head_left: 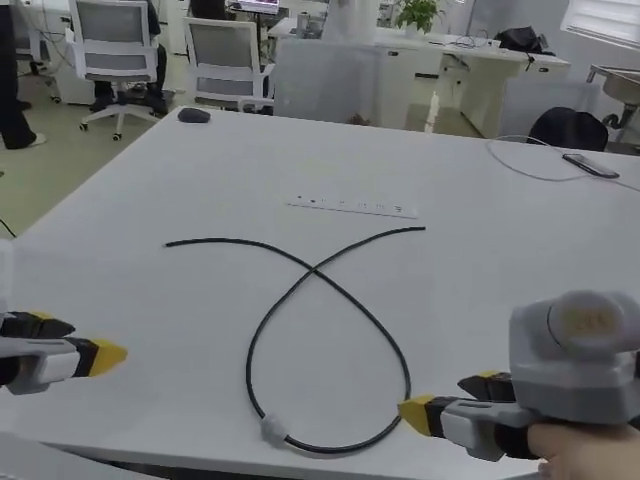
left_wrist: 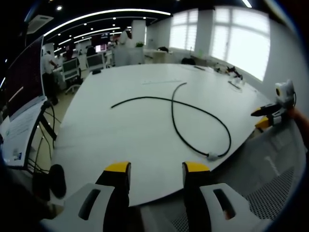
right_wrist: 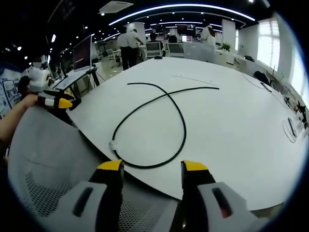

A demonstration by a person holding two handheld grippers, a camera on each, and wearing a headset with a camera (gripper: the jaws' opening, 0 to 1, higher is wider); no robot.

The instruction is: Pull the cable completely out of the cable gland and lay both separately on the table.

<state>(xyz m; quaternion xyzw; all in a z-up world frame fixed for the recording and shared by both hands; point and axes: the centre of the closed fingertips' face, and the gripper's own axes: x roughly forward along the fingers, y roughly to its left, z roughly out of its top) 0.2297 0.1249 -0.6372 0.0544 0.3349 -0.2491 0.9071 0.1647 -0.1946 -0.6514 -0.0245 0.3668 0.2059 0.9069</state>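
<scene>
The right gripper (head_left: 445, 398) sits nearest, at 5 o'clock, its fingers (right_wrist: 110, 166) parted and empty. The left gripper (head_left: 75, 340), at 8 o'clock, is likewise parted on nothing. The black cable (head_left: 330, 285) lies in a crossed loop on the bench (head_left: 500, 260), with the grey cable gland (head_left: 272, 430) threaded on it at 6 o'clock, near the edge. Tugging the cable with the gland unheld would likely drag both off that edge or cinch the loop.

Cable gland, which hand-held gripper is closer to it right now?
Right, by a little. The right hand-held gripper sits just to the right of the cable gland; the left hand-held gripper is farther off to its left.
</scene>
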